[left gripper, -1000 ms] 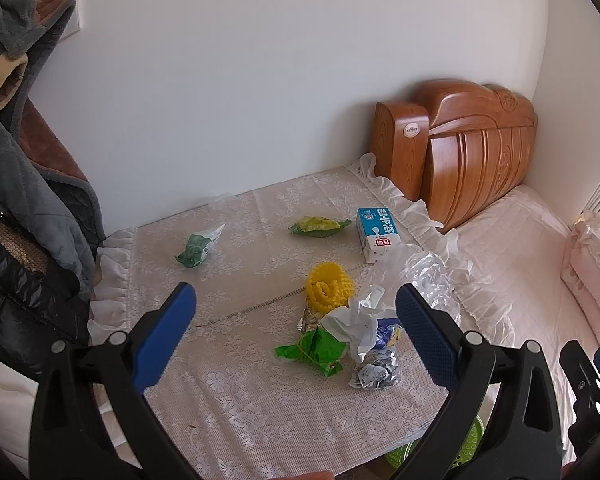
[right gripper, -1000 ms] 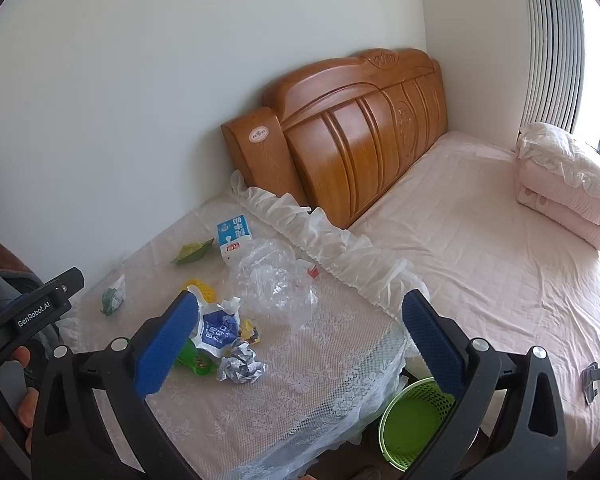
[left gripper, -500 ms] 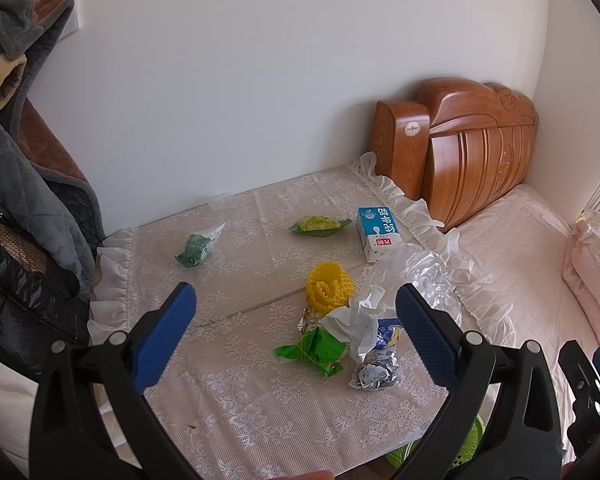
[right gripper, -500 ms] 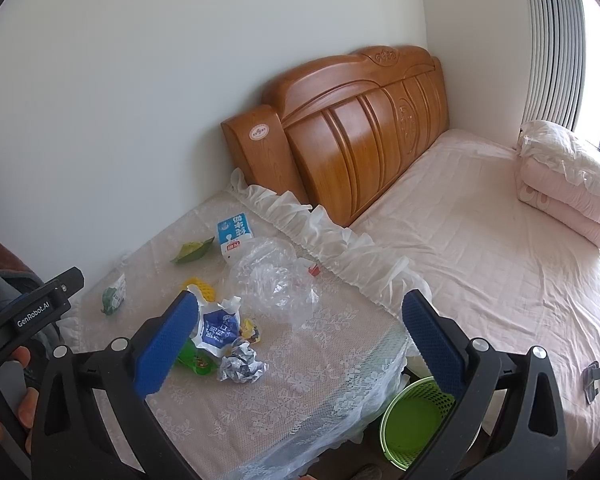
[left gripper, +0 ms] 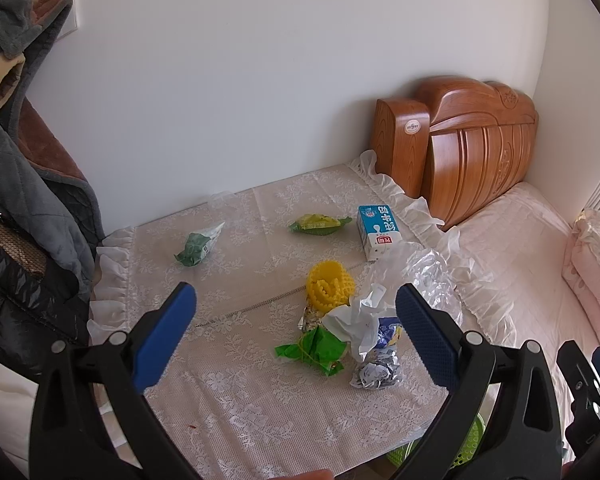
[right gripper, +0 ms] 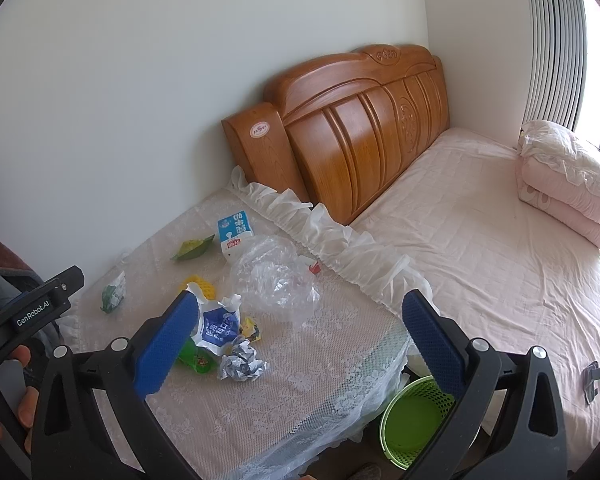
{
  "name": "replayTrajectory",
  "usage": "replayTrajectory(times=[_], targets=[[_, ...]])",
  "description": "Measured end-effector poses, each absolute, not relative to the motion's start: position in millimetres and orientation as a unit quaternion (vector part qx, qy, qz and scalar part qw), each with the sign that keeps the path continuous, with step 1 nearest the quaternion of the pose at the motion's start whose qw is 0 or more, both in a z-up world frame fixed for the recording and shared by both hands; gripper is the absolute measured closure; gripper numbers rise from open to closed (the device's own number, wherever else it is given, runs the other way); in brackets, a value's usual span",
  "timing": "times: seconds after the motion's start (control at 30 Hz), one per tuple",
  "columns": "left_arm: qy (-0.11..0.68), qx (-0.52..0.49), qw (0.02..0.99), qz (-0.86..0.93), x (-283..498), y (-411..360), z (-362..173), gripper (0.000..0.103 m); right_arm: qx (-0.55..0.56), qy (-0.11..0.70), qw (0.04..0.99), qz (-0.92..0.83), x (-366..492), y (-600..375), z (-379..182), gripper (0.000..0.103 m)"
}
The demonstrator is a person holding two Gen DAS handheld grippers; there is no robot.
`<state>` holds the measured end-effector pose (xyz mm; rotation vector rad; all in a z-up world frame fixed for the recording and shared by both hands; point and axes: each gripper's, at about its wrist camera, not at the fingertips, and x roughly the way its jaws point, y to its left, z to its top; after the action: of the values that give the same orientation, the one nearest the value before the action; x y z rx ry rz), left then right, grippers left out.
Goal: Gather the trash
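Trash lies on a lace-covered table [left gripper: 236, 392]: a blue milk carton [left gripper: 378, 231], a yellow foam net [left gripper: 329, 285], a green wrapper [left gripper: 314, 348], a crumpled foil ball [left gripper: 376, 370], a white and blue bag [left gripper: 364, 320], a dark green packet [left gripper: 198, 244], a yellow-green packet [left gripper: 316, 224] and crumpled clear plastic [right gripper: 272, 280]. A green basket [right gripper: 412, 416] stands on the floor by the table's corner. My left gripper [left gripper: 296, 340] is open and empty above the table's near part. My right gripper [right gripper: 296, 344] is open and empty above the table's corner.
A wooden headboard [right gripper: 360, 120] and a bed with a pink sheet [right gripper: 480, 260] lie right of the table. Folded pink bedding [right gripper: 568, 184] sits at the far right. Dark coats [left gripper: 16, 200] hang at the left. A white wall runs behind.
Both grippers have drifted very slightly; nothing on the table has moved. Both stay open.
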<state>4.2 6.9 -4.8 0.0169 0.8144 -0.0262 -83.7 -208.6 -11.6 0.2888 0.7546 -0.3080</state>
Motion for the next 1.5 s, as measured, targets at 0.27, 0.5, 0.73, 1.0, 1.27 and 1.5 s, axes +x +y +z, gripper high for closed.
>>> replayTrajectory(times=[0.27, 0.5, 0.73, 1.0, 1.27, 1.5], targets=[[0.397, 0.010, 0.918, -0.013, 4.1, 6.6, -6.4, 0.008, 0.140, 0.366, 0.908, -0.148, -83.2, -209.0, -10.9, 0.002], [0.405, 0.015, 0.914, -0.011, 9.6, 18.5, -20.8, 0.008, 0.137, 0.375, 0.905, -0.143, -81.2, -208.4, -23.2, 0.002], [0.449, 0.025, 0.893, -0.020, 21.1, 46.9, -69.4, 0.008, 0.156, 0.426, 0.881, -0.137, -75.8, -210.0, -71.5, 0.002], [0.484, 0.057, 0.872, -0.053, 14.8, 71.7, -126.9, 0.008, 0.144, 0.471, 0.867, -0.079, -60.0, -185.5, -141.2, 0.002], [0.493, 0.083, 0.860, -0.100, 17.2, 73.2, -146.7, 0.008, 0.089, 0.500, 0.861, -0.026, -20.7, -143.0, -199.6, 0.002], [0.506, 0.076, 0.848, -0.142, 27.9, 73.1, -160.5, 0.008, 0.041, 0.523, 0.851, -0.031, 6.4, -123.5, -223.8, 0.032]])
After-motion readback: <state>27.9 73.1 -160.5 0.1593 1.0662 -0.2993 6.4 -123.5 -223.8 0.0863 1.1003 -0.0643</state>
